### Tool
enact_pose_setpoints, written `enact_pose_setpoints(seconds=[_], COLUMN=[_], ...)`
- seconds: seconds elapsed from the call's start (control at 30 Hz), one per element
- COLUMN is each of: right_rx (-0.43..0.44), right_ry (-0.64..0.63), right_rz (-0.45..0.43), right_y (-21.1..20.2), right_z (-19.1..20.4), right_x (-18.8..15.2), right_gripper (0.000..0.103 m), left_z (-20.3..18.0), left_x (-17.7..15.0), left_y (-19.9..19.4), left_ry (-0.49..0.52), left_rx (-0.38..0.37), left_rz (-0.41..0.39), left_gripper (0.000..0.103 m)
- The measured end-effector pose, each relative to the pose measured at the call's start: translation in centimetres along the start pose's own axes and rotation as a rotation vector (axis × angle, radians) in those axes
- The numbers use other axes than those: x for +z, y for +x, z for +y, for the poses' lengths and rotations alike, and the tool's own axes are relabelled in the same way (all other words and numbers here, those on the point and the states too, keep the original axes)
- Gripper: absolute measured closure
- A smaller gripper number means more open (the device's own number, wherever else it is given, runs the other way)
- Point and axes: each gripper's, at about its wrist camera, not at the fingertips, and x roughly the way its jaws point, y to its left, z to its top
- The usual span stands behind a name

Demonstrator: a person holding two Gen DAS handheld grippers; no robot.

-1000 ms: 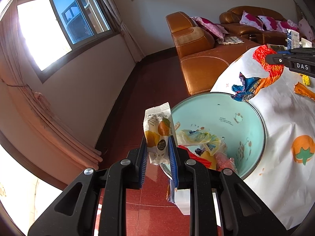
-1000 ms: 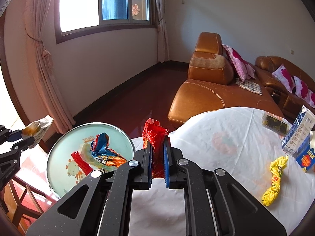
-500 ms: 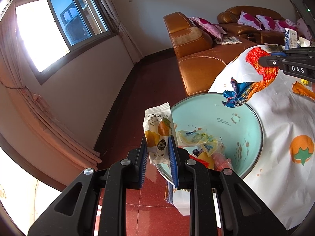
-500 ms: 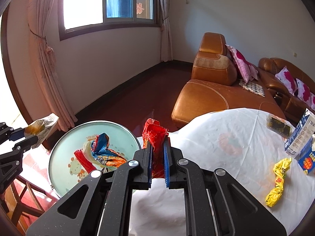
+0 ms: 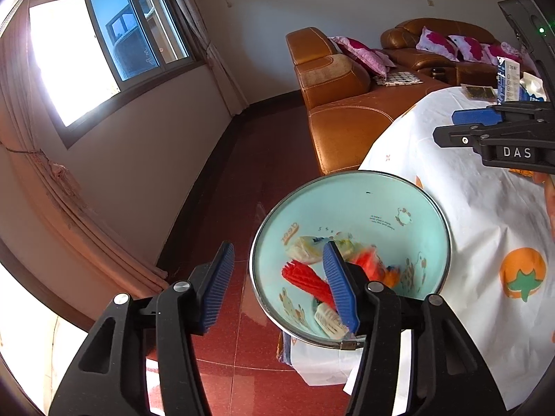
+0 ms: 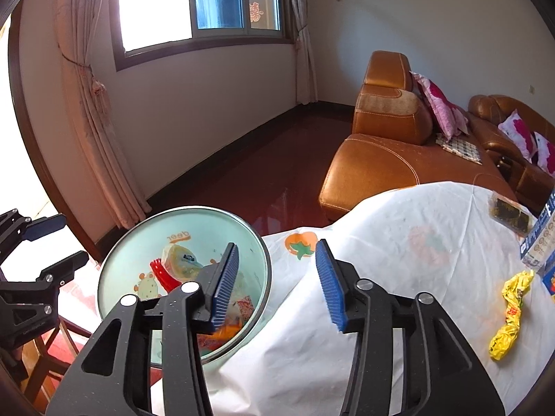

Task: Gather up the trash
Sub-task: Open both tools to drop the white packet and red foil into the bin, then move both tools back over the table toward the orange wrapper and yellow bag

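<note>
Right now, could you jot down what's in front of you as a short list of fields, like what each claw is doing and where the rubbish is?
left gripper: jaws opening, nothing between them
right gripper: jaws opening, nothing between them
bin: round, pale green inside, beside the table edge
in the bin: red wrapper, pale wrapper, others too blurred to name
table: white cloth with orange fruit prints
left on the table: crumpled yellow wrapper, blue and white carton, dark packet
</note>
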Motion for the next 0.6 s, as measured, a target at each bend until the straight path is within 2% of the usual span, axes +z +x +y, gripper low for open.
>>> enact_pose_setpoints(seconds=[0.07,0.17,0.3,0.4,0.6], right_rx=[-0.008,-0.039,-0.109,-0.170,-0.261], right_ry=[0.015,0.032,0.098,0.132,0.192], right_rz=[0.003,0.011,0.009,0.016,0.074], right_y=[-0.3,-1.3,-4.2,-7.3,-11.3], right_z=[-0.5,-1.4,-4.4,-7.1,-11.7], right_x=[-0.2,-0.8,-2.6,-5.1,-11.0], right_gripper=[0.053,0.053,0.052,0.045,0.043], left_z=[-0.2,-0.5,-2.0,-3.7,-6.8], left_x=[-0.1,-0.3,-0.6,-0.8,-1.2], left_y=[0.0,0.0,0.2,0.0,-0.5], left_ry=[0.000,-0.008,-0.011,0.028,0.102], left_rx=[-0.001,-0.001,-0.040,-0.064,-0.104], left_rz=[0.003,0.004,0.026,0.024,0.022], left_gripper=[0.047,0.038,0.036,0.035,0.032])
